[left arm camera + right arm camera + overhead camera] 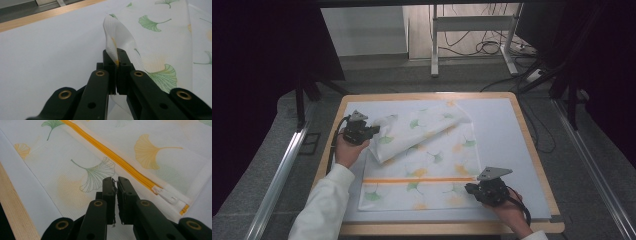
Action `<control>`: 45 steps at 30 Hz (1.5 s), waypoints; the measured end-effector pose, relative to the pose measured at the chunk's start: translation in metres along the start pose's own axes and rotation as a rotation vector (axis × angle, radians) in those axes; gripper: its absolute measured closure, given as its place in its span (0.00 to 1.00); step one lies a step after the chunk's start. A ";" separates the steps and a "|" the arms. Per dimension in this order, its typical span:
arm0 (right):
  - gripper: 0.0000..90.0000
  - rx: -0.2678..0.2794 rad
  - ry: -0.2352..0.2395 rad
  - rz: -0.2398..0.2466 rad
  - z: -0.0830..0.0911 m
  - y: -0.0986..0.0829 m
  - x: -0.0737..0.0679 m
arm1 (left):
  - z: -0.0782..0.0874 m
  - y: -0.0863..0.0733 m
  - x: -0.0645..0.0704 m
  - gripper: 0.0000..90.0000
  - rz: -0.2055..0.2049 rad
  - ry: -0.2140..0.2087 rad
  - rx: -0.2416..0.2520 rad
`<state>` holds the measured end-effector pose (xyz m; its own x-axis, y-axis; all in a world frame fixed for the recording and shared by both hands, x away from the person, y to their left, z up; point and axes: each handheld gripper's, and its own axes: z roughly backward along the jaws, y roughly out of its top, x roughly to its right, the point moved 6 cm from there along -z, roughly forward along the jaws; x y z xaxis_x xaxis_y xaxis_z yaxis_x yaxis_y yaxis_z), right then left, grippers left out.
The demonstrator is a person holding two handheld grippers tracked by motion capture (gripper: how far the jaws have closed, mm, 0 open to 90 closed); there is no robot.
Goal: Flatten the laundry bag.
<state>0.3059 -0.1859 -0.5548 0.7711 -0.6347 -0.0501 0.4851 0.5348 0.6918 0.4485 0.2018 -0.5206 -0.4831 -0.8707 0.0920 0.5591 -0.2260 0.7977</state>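
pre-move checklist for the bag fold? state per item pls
1. Left gripper shut on the corner of the bag: ok, fabric is pinched between the jaws.
2. Lifted flap laid over the bag without bunching: ok in the high view, it lies fairly flat with one diagonal fold line.
3. Right gripper has a hold on the bag: cannot tell, its jaws are nearly closed over the fabric, no cloth seen between them.
4. Zip closed: ok, slider sits at the end of the orange teeth.
5. Bag fully on the white mat: ok.
6. Near edge of the bag flat: ok.
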 end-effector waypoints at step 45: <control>0.91 0.001 0.001 -0.007 0.000 0.000 0.001 | 0.013 -0.012 0.022 0.58 -0.081 -0.105 0.009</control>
<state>0.3068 -0.1866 -0.5554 0.7683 -0.6377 -0.0556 0.4901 0.5301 0.6920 0.4224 0.1910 -0.5209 -0.5950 -0.7988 0.0886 0.5093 -0.2894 0.8105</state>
